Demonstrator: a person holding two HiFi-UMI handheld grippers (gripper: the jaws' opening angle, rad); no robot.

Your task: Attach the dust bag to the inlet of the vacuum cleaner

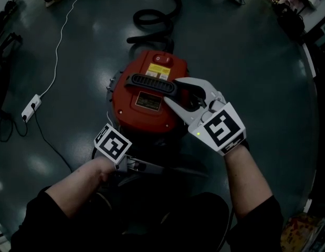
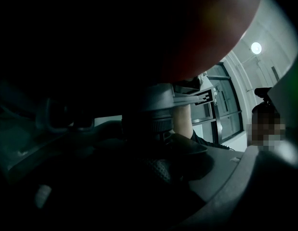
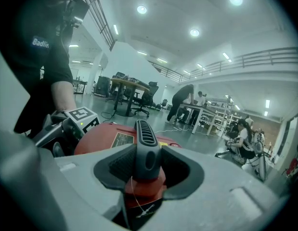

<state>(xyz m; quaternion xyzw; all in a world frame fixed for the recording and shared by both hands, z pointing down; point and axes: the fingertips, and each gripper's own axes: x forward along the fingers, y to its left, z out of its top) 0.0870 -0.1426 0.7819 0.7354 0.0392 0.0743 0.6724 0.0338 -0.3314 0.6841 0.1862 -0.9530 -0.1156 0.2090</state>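
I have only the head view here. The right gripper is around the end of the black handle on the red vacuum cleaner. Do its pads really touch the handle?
Observer: Yes. In the right gripper view the black ribbed plastic handle stands between the pads of the right gripper, and both pads lie against its sides.
Operator: What does the left gripper face?
Observer: Its view is very dark; a dark ribbed round part stands straight ahead, under the round red vacuum cleaner top.
Operator: Is anybody working nearby?
Observer: Only far away: people at distant tables.
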